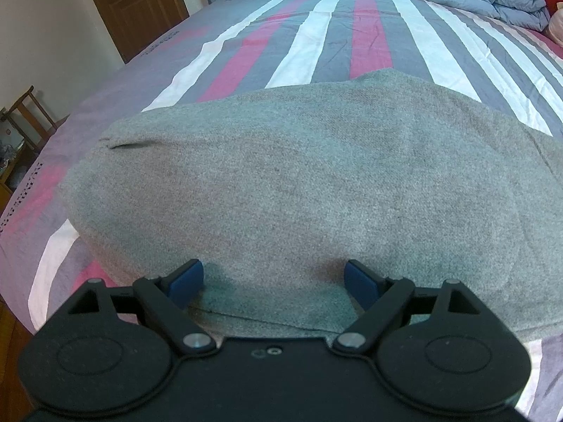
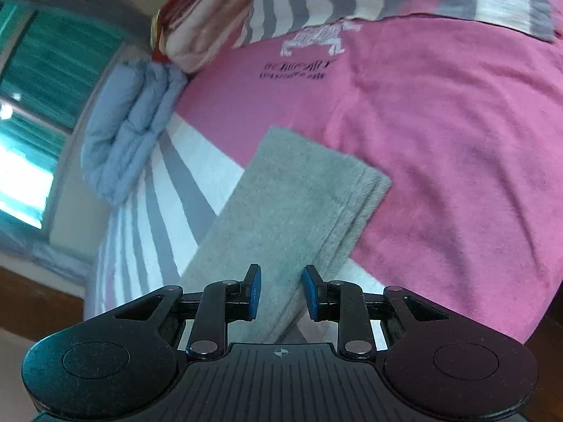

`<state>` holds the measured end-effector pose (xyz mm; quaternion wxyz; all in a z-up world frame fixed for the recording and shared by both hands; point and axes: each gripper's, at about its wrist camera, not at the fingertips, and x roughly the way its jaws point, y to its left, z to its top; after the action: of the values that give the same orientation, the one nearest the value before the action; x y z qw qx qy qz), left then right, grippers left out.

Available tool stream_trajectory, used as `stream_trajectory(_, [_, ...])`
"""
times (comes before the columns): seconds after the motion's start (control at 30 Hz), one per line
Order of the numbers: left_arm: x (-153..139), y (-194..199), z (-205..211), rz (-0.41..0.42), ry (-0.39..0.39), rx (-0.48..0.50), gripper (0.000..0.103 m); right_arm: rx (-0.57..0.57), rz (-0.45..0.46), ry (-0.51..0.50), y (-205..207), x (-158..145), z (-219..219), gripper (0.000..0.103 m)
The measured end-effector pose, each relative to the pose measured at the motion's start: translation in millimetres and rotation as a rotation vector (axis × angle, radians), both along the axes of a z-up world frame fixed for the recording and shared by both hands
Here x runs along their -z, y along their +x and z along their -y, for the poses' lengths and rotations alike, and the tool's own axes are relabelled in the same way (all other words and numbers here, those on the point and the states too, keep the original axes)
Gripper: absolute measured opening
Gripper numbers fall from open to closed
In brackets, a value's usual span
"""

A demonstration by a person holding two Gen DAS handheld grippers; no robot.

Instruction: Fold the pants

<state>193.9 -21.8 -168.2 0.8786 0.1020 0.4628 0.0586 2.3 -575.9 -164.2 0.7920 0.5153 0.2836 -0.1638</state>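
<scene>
My left tool [image 1: 273,283] hangs over the near edge of the grey pants [image 1: 281,190], its blue pads spread wide with bare cloth showing between them; they press on nothing. In that view the pants lie flat on the striped bed [image 1: 337,28], filling the middle ground and stretching away to left and right, so the broad body of the garment sits just ahead of and below this tool.

My right tool [image 2: 280,293] is at the other end. Its pads stand narrowed, with a strip of the pants [image 2: 292,193] running up between them. The view is blurred, and a gap seems to show beside each pad, so I cannot tell whether they pinch the cloth. From here the leg runs as a long narrow band away from the tool, up and slightly right, ending in a squared hem that lies on the pink part of the bed cover [image 2: 440,123]. A folded blue quilt [image 2: 126,130] sits well off to the left.

The relation that matters, I judge, is this: the leg's long axis points almost straight away from my right tool, so this is the hand placed to carry the leg end over, while my left only steadies the wide end.
</scene>
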Motion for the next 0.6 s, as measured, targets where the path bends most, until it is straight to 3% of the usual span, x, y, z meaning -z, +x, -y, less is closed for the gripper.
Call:
stream_trajectory(0.13, [0, -1, 0, 0.0, -0.001, 0.001, 0.081, 0.033, -0.03, 0.074, -5, 13, 9, 0.028])
stream_trajectory(0.6, [0, 0, 1, 0.0, 0.007, -0.002, 0.081, 0.057, 0.012, -0.022, 20, 12, 18, 0.027])
